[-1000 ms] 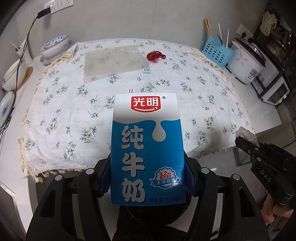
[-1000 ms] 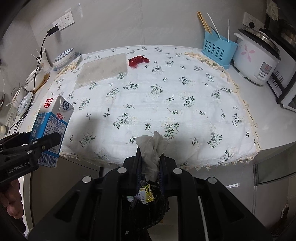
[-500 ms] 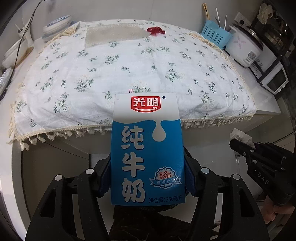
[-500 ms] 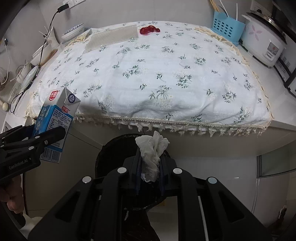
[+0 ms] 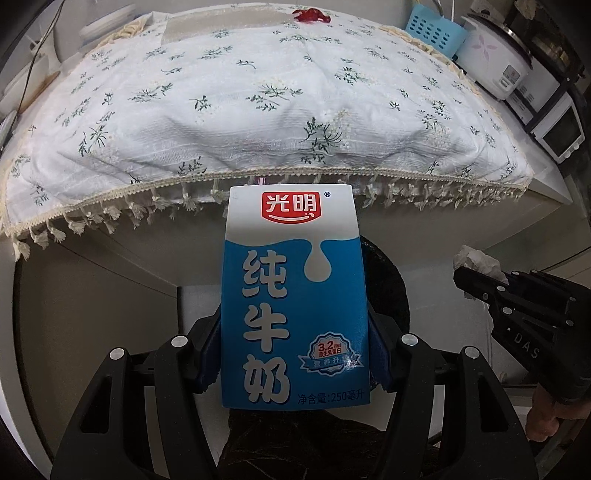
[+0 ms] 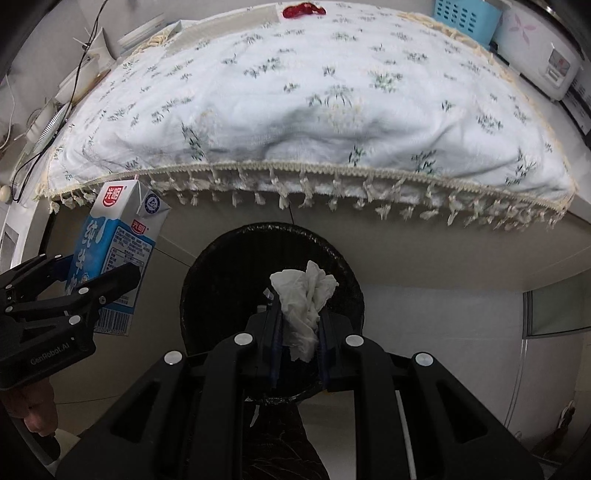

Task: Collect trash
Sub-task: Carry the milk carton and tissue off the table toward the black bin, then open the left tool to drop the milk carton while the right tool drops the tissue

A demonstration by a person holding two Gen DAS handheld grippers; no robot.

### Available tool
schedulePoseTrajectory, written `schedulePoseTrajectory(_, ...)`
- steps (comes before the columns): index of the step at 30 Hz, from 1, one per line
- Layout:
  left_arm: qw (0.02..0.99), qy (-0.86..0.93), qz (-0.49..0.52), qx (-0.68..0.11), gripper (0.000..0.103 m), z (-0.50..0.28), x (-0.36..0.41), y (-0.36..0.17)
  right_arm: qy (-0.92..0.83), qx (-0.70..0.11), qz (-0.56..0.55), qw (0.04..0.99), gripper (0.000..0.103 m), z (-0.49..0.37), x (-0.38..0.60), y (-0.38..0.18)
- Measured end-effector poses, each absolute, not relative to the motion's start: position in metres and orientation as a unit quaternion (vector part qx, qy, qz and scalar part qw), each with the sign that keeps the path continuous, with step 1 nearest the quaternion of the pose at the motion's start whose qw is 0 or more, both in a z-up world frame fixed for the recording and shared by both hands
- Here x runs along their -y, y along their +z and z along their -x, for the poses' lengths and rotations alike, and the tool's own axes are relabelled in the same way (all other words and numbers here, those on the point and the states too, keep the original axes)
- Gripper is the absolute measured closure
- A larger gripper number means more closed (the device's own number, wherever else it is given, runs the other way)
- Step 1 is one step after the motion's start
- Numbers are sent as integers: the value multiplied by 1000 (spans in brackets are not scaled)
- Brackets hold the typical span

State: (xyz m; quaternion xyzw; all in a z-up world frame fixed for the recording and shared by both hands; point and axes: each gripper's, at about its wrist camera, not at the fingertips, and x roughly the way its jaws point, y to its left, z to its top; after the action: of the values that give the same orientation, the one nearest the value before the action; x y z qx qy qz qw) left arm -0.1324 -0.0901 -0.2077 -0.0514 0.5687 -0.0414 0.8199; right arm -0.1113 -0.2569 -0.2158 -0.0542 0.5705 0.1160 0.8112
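Observation:
My left gripper (image 5: 293,354) is shut on a blue and white milk carton (image 5: 293,295), held upright below the table's front edge; it also shows at the left of the right wrist view (image 6: 114,251). My right gripper (image 6: 299,332) is shut on a crumpled white tissue (image 6: 304,299), held over the round black trash bin (image 6: 221,266) under the table. The bin shows behind the carton in the left wrist view (image 5: 388,280). The right gripper with the tissue (image 5: 476,260) is at the right of that view. A red wrapper (image 6: 303,9) lies at the far edge of the table.
A floral tablecloth with a tasselled fringe (image 5: 258,103) covers the table above the bin. A blue basket (image 5: 436,29), a rice cooker (image 5: 498,62) and a small oven (image 5: 557,133) stand at the right. Bowls and cables (image 6: 74,85) are at the left.
Both grippers have dropped from above the tabletop to below its front edge, closer to the black bin. Each still holds its item.

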Motion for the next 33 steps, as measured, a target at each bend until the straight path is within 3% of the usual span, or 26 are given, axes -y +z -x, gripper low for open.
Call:
schedulePoseTrajectory(14,818,-32,22,-574,41,121,106,-253,101,-585,47,803,88,103,266,-264)
schedulePoseTrajectory(28,809,-60,-1,-585,41,115,138,-282,87,-591,37,801,88,99,281,-268)
schedulePoseTrajectory(31,809,-67,1,-584,38,115,141,-282,86,-591,37,802,88,100,285,-266)
schedulePoseTrajectory(33,815,-62,5,-577,29,116,139,-278,86,-590,35,802,88,100,288,-263)
